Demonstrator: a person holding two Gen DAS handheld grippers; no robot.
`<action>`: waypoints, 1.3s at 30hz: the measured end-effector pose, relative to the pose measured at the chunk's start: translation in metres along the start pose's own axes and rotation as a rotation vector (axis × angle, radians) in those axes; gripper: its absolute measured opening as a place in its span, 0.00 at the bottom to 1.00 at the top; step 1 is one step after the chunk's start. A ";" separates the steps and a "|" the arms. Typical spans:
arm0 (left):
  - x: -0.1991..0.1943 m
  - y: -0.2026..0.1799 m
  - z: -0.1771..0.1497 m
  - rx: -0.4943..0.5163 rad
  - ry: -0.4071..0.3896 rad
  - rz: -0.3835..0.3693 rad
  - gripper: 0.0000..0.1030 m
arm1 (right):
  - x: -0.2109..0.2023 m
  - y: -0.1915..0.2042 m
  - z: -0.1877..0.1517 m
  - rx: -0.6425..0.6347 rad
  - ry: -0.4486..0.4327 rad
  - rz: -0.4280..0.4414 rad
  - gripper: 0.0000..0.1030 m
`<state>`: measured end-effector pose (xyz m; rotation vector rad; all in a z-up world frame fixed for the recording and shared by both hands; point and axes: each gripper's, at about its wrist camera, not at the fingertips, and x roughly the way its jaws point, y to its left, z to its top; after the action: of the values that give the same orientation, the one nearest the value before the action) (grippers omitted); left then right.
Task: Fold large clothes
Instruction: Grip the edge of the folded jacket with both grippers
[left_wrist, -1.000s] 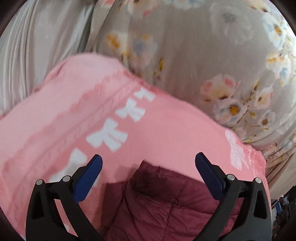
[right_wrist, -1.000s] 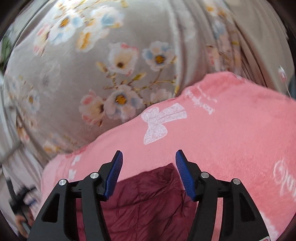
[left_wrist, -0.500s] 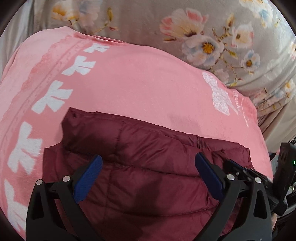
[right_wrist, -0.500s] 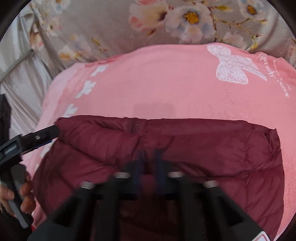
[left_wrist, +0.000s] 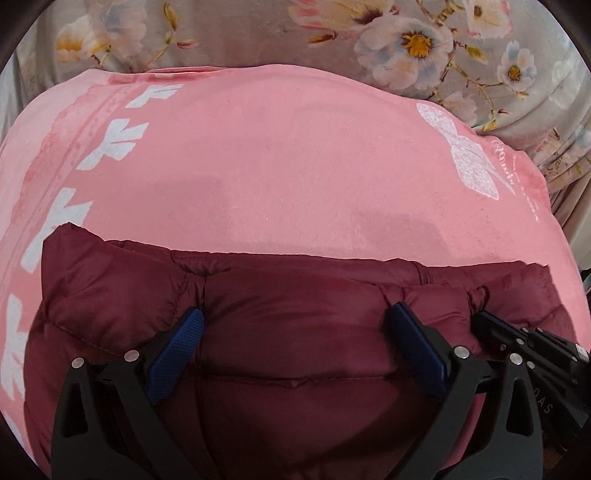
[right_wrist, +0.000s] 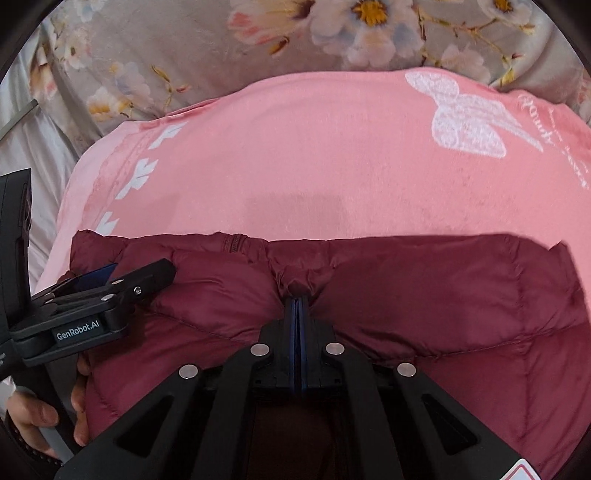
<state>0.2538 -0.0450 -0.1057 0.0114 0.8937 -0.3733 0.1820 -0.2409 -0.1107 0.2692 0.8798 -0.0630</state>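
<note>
Our right tool (right_wrist: 298, 295) has just pinched the jacket (left_wrist: 295, 306) near its far edge while our left tool (left_wrist: 295, 321) stays spread, so folding can begin.

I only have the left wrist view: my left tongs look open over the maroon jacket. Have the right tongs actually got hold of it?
Observer: Yes. The right tongs are shut, pinching a bunched fold of the maroon jacket near its far edge.
Operator: Where are my left tongs from that side?
Observer: The left tongs lie low on the jacket's left end, seen side-on.
Operator: Anything beyond the jacket I should know of?
Observer: The pink blanket under it runs on to a floral bedcover.
</note>
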 end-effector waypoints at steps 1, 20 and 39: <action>0.002 -0.001 -0.001 0.001 -0.006 0.003 0.95 | 0.003 -0.002 -0.001 0.009 -0.002 0.006 0.01; 0.021 -0.014 -0.006 0.042 -0.033 0.110 0.96 | 0.014 -0.018 -0.006 0.102 -0.055 0.101 0.00; -0.051 -0.008 -0.078 0.040 -0.053 0.160 0.96 | -0.037 0.033 -0.079 -0.026 -0.094 -0.035 0.12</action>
<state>0.1626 -0.0236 -0.1149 0.1089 0.8270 -0.2405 0.1041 -0.1902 -0.1235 0.2248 0.7916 -0.0960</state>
